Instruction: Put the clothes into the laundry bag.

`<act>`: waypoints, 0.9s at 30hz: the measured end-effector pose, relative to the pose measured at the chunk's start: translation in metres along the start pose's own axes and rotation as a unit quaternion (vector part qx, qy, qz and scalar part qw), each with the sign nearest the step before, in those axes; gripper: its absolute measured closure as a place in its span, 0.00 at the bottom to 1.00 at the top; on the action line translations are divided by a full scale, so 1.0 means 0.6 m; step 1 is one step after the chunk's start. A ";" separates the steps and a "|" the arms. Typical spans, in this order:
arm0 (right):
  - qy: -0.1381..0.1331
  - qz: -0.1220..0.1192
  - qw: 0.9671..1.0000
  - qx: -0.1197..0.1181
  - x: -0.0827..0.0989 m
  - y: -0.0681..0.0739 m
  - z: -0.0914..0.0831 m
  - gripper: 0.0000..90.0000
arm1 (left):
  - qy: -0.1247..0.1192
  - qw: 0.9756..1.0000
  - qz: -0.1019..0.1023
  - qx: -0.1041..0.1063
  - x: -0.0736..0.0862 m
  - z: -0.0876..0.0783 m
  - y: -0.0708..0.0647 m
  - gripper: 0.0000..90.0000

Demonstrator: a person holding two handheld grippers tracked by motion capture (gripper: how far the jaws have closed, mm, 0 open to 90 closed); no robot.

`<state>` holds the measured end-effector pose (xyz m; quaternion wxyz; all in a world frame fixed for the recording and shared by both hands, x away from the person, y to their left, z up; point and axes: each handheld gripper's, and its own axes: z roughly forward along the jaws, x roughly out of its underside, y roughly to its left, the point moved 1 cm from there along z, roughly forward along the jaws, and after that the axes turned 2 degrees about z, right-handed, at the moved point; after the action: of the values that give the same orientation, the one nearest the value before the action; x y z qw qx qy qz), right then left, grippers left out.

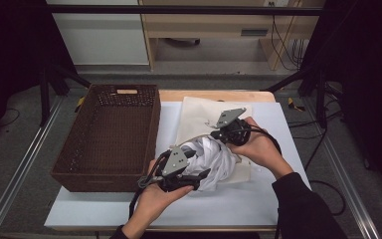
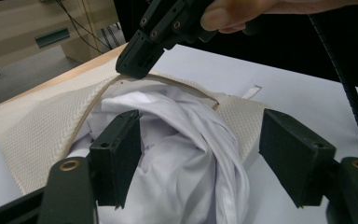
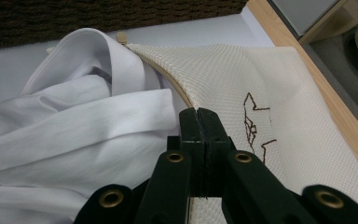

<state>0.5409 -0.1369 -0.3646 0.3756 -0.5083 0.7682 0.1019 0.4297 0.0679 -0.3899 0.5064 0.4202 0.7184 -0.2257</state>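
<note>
Nearest the person, the left gripper (image 1: pixel 195 180) sat low over the white table surface (image 1: pixel 258 199), its two black jaws spread wide on either side of a bunched white cotton shirt (image 1: pixel 211 159). In the left gripper view the jaws stood well apart, one pad just beside the shirt's left folds, the other clear of the cloth on the right, gripping nothing.

The white shirt (image 2: pixel 177 158) lay heaped and twisted, partly tucked into the open mouth of a cream mesh laundry bag (image 2: pixel 32 126) with a tan piped rim. The bag (image 1: pixel 199 114) lay flat on the table beyond the shirt, toward the far edge, with a small brown stitched mark (image 3: pixel 254 123) on its upper face.

Just past the shirt, the right gripper (image 1: pixel 218 135) had its jaws pressed together, pinching the rim of the bag (image 3: pixel 223 74) and lifting that edge above the shirt (image 3: pixel 74 126). The left gripper view showed the same pinch at the rim from the other side (image 2: pixel 137 63), with the person's right hand (image 2: pixel 242 11) around the gripper's body.

To the left, a dark brown woven rectangular basket (image 1: pixel 107 172) stood on the table, near the shirt but apart from it. Beyond the table lay a grey floor and pale wooden furniture (image 1: pixel 204 25).
</note>
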 end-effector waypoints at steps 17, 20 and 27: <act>-0.001 0.003 1.000 -0.001 -0.001 0.000 0.000 1.00 | 0.022 1.000 0.003 0.000 0.060 -0.017 -0.022 0.55; 0.001 0.002 1.000 0.000 -0.002 0.000 0.000 1.00 | 0.021 1.000 0.004 -0.001 0.064 -0.021 -0.022 0.58; 0.000 0.002 1.000 0.000 -0.002 0.001 0.000 1.00 | 0.024 1.000 0.005 -0.002 0.069 -0.028 -0.023 0.66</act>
<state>0.5409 -0.1358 -0.3636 0.3752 -0.5069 0.7693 0.1026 0.4038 0.0884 -0.4231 0.4909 0.4282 0.7285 -0.2118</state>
